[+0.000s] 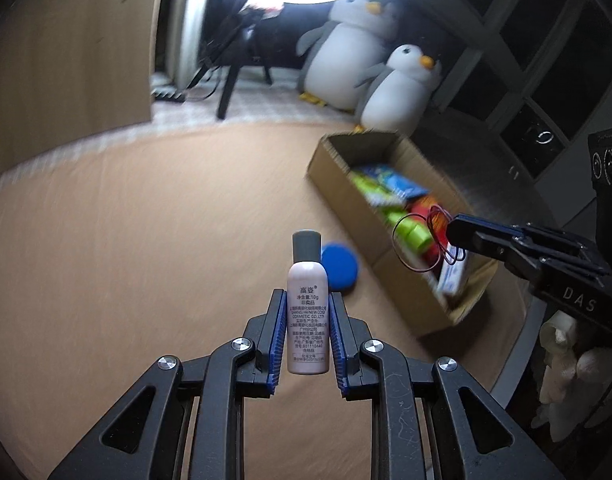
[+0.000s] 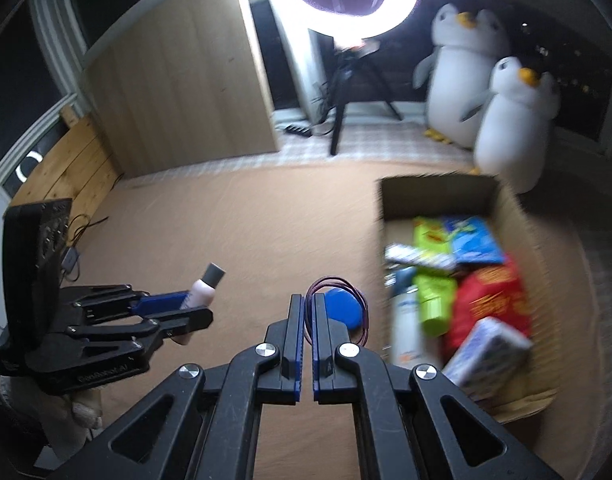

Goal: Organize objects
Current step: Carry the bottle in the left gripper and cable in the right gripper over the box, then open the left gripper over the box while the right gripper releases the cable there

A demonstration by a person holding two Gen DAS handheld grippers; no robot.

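Blue ribbed pads line both claws, and each is clamped on something: the left claw (image 1: 306, 300) pinches a small pale-pink bottle (image 1: 308, 312) by its lower body, upright, grey cap (image 1: 306, 245) clear above the pads, while the right claw (image 2: 308, 300) is pressed almost together on a thin dark-red elastic loop (image 2: 351, 304) that dangles free from its tips. Both hang above the tan cloth surface (image 1: 146, 240), the bottle short of the open cardboard box (image 1: 337, 160), the loop about over its near end in the left view. To finish this step well, I would carry each load right over the box before letting go, lower the bottle among the packets so the smooth, hard plastic does not bounce or roll, and watch that the limp loop does not snag on the corrugated rim. The box already holds crinkly glossy packets in green (image 2: 431, 240), blue (image 2: 471, 240) and red (image 2: 491, 304), blurred here. A flat, round blue lid (image 1: 339, 266) lies on the cloth just beside the box, not yet stowed. Two soft plush penguins (image 1: 401, 84) stand beyond.
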